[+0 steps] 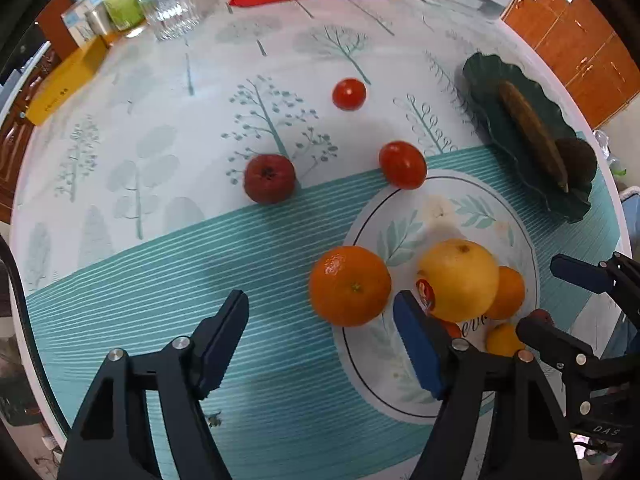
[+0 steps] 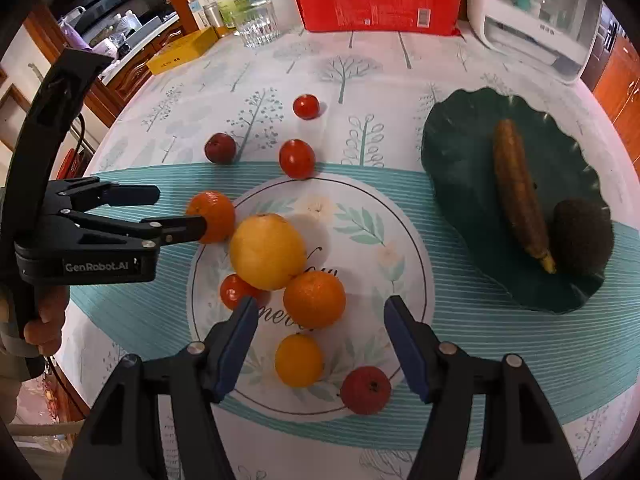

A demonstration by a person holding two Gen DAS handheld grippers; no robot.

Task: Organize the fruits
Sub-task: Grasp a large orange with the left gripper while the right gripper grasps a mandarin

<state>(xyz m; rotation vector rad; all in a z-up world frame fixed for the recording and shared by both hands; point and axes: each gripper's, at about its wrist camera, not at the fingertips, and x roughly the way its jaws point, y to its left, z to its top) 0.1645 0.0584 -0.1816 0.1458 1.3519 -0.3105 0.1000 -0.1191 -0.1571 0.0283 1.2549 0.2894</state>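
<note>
My left gripper (image 1: 320,308) points down at the table, open, with an orange (image 1: 350,286) between its fingers, nearer the right one; the pads stand clear of it. From the right wrist view that orange (image 2: 212,216) lies at the edge of a white printed circle (image 2: 400,240) on the cloth. My right gripper (image 2: 320,312) is open over a second orange (image 2: 314,300). Around it lie a big yellow citrus (image 2: 266,252), a small yellow fruit (image 2: 298,360), a red fruit (image 2: 366,390) and a tomato (image 2: 236,292).
Two tomatoes (image 1: 349,94) (image 1: 402,165) and a dark red fruit (image 1: 269,179) lie loose farther back. A green leaf plate (image 2: 460,152) at the right holds a brown banana (image 2: 516,188) and an avocado (image 2: 580,236). A red bag (image 2: 376,0), glass (image 2: 258,26), yellow box (image 2: 182,54) and white appliance (image 2: 532,20) line the far edge.
</note>
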